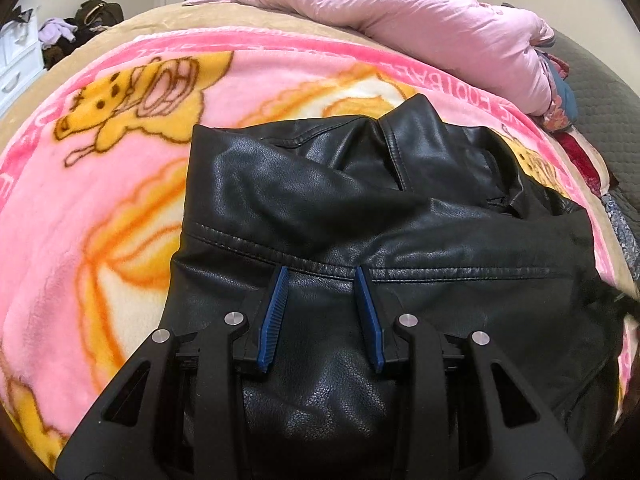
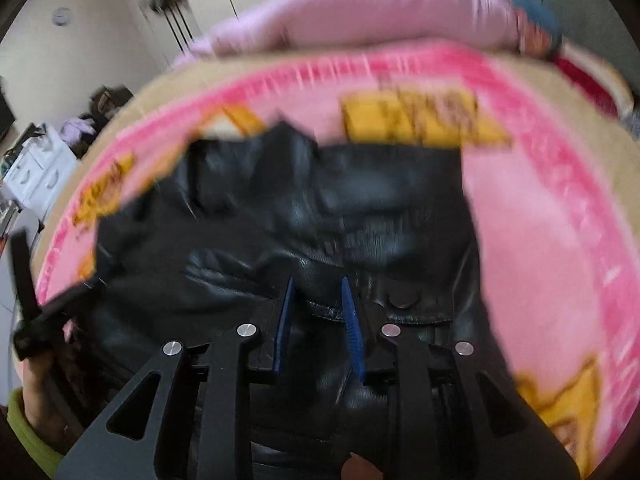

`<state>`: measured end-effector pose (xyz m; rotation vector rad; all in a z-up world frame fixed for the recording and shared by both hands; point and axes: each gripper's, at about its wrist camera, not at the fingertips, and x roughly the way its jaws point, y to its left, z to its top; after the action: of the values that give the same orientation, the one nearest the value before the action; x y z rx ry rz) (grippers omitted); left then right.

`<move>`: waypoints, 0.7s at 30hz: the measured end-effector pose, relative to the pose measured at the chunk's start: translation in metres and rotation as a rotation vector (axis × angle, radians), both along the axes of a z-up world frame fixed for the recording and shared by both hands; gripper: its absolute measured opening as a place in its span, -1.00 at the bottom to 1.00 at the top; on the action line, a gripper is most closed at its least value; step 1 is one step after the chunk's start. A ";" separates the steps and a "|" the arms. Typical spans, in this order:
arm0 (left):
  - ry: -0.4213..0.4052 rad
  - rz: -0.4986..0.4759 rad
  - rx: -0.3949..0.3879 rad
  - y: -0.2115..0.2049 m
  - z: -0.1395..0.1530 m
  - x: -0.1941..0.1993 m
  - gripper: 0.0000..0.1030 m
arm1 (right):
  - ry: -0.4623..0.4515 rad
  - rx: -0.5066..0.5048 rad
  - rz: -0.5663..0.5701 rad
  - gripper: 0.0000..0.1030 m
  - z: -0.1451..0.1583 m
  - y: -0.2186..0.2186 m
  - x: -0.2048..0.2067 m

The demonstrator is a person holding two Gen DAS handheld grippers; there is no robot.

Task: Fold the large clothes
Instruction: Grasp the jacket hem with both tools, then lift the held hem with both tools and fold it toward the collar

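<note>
I see the black leather jacket lying partly folded on the pink fleece blanket, directly under and ahead of both tools, collar at the far end, its length running away from me. My left gripper hovers at the stitched cross seam, fingers apart and empty. My right gripper is blurred; its fingers stand apart around a puckered hem edge, and I cannot tell if they pinch it. The leather looks grainy, glossy, stiff.
</note>
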<state>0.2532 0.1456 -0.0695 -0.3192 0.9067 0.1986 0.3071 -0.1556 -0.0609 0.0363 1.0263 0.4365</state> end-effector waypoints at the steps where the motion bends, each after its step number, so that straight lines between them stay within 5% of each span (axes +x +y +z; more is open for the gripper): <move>1: -0.002 -0.001 -0.001 0.000 0.000 0.000 -0.49 | 0.040 0.020 -0.005 -0.54 -0.011 -0.003 0.005; 7: -0.018 -0.002 -0.024 0.002 0.001 -0.004 -0.49 | 0.042 0.048 -0.005 -0.52 -0.014 -0.004 0.004; 14: -0.105 -0.042 -0.057 -0.008 0.043 -0.017 -0.48 | -0.054 0.157 0.009 -0.16 0.023 -0.019 -0.011; 21: -0.087 -0.126 -0.072 -0.041 0.051 -0.020 -0.47 | -0.102 0.195 0.018 -0.14 0.039 -0.032 -0.023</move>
<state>0.2333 0.1046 -0.0182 -0.3335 0.8460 0.0356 0.2844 -0.1872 -0.0218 0.1774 0.8816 0.5487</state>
